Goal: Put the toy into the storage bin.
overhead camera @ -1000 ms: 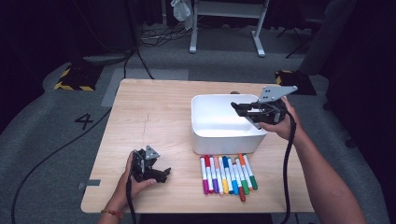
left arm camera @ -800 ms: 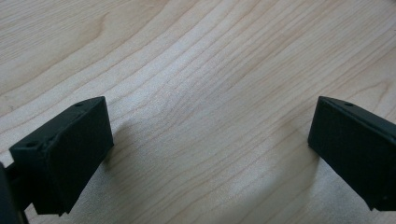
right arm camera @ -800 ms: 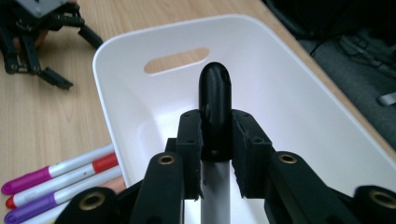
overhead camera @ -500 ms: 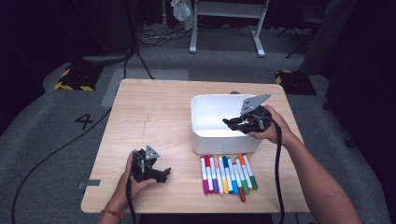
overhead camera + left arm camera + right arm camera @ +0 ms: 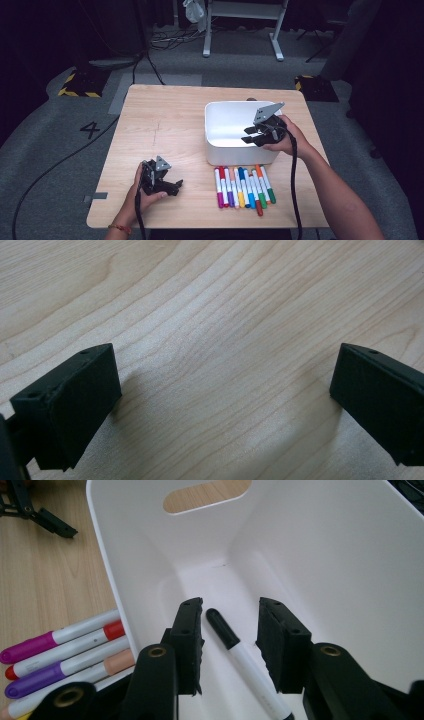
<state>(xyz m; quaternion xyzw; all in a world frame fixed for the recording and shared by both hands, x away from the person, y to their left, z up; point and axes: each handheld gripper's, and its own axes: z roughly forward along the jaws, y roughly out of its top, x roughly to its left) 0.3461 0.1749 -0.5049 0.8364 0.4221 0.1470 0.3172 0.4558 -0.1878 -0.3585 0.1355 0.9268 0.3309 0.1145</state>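
White plastic walls of the bin (image 5: pixel 235 150) dominate the high view, standing on the right half of the wooden counter (image 5: pixel 165 120). The right claw (image 5: pixel 253 135) hangs over the bin's near right part, tilted down into it. A row of coloured markers (image 5: pixel 242 186) lies on the counter just in front of the bin. The left claw (image 5: pixel 172 187) rests low near the counter's front left, well apart from the bin.

From the left gripper view, the left claw (image 5: pixel 225 390) stands wide apart with only bare wood between its jaws.

From the right gripper view, the right claw (image 5: pixel 230 630) has just been opening: its jaws are parted, and a black-capped marker (image 5: pixel 240 655) lies between them on the bin's floor, with a gap showing on either side, so it looks released. Some of the coloured markers (image 5: pixel 65 647) show outside the bin wall at the left.

To finish this drop cleanly, the right claw should probably lift straight up, jaws apart, so neither pad drags the marker or knocks the near wall. Then it can clear the rim before swinging toward the row, approaching the next marker across its barrel.
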